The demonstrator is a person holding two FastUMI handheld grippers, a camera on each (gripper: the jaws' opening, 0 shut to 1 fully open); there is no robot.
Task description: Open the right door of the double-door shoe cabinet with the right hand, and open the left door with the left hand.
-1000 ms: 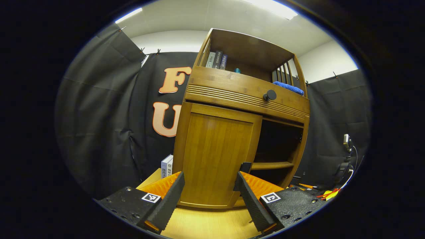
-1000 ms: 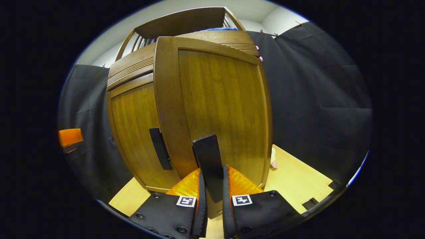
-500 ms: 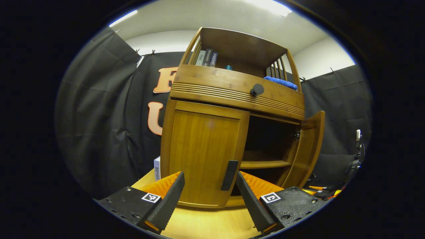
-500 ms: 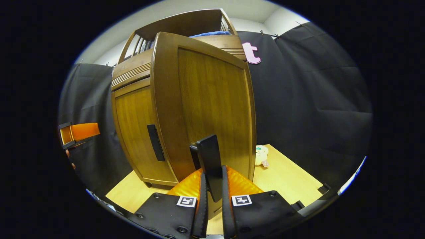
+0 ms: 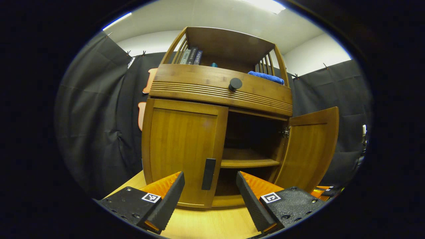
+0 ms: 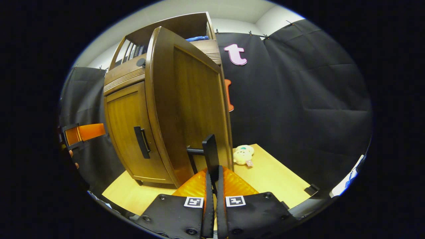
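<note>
Each gripper, the left gripper and right gripper, had black textured housings with screws, a small square black-and-white marker on each side, and ribbed orange panels behind the fingers

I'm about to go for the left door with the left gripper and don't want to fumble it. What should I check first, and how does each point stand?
1. Right door swung open: ok.
2. Right gripper clamped on the right door's handle: ok.
3. Left door shut: ok, not yet opened.
4. Left gripper open: ok.
5. Left door's handle lined up between its fingers: ok, just ahead.
6. Fingers touching that handle: not ok.
</note>
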